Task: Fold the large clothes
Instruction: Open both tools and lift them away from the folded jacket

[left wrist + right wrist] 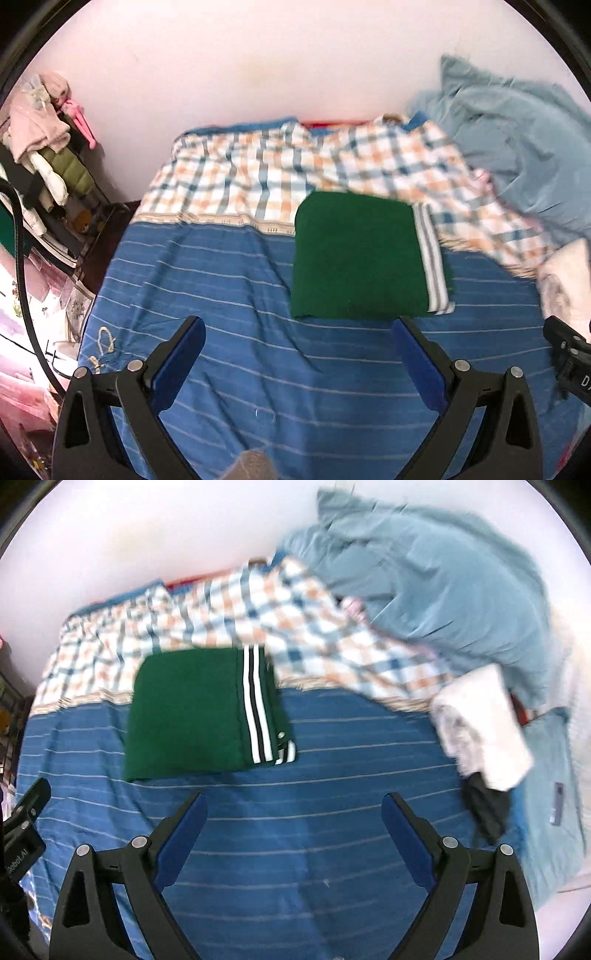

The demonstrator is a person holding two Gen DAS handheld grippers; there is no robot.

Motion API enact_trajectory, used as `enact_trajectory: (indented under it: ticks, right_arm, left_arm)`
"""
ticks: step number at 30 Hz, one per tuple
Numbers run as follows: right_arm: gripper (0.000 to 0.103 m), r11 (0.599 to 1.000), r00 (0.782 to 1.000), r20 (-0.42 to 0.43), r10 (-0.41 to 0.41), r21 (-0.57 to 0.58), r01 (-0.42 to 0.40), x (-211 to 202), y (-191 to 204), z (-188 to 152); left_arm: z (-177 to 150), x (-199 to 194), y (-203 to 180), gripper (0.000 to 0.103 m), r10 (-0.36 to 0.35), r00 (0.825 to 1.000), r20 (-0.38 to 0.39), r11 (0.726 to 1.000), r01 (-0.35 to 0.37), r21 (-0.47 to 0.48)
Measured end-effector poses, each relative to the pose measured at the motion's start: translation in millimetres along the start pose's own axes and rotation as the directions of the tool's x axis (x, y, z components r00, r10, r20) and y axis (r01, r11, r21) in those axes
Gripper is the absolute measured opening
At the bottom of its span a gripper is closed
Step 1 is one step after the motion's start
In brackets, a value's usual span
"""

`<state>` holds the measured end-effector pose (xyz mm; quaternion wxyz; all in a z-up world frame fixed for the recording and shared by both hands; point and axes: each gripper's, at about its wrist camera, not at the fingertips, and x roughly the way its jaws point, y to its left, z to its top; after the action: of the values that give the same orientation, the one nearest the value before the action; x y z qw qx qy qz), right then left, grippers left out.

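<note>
Two wrist views from above the near bed edge, facing the wall, sharing the folded green garment (360, 254) (186, 709).

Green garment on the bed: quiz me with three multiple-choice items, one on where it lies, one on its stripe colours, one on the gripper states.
1. Where does the green garment lie?
A. On the blue striped bedsheet, its far edge over the plaid blanket
B. On the grey-blue pillow
C. In the left gripper

2. What colours is its stripe band?
A. Red and yellow
B. White and black
C. Pink

3. How do the left gripper and right gripper stand?
A. Both shut on cloth
B. One open, one shut
C. Both open, empty

Answers: 1 A, it sits folded across that boundary; 2 B, clearest in the right wrist view; 3 C, bare sheet shows between each pair of fingers.
</note>
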<state>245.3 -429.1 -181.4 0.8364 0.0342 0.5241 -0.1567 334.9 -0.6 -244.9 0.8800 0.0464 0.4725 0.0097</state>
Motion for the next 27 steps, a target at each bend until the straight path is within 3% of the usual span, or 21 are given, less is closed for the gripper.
enact_trajectory:
  ticks: [5,12,18,27]
  right_arm:
    - [0.097,1.000,0.996,0.088,-0.012,0.006,0.012,-139.1,-9.9,-30.9]
    - [0.097,1.000,0.982,0.188,0.012,-0.013,-0.010,-280.2,-28.0,-68.8]
    - [0.097,0.998,0.970,0.237,0.049,-0.055,-0.037,-355.9,-37.8,-96.4]
    - [0.097,0.997,0.952,0.297,0.073,-0.046,-0.062,-421.4,-63.9,-132.0]
  left_arm:
    - [-10.7,-88.9,10.3,0.102,-0.039,0.999,0.022,0.999,0.039,-0.006]
    - [-33.3,-194.8,19.0,0.102,-0.046,0.996,0.076,0.999,0.047,-0.015]
    - [-47.8,-251.7,27.8,0.102,-0.023,0.991,0.132,0.999,0.029,-0.044]
    - [-63.5,-304.7,30.1,0.102,-0.028,0.981,0.191,0.998,0.037,-0.045]
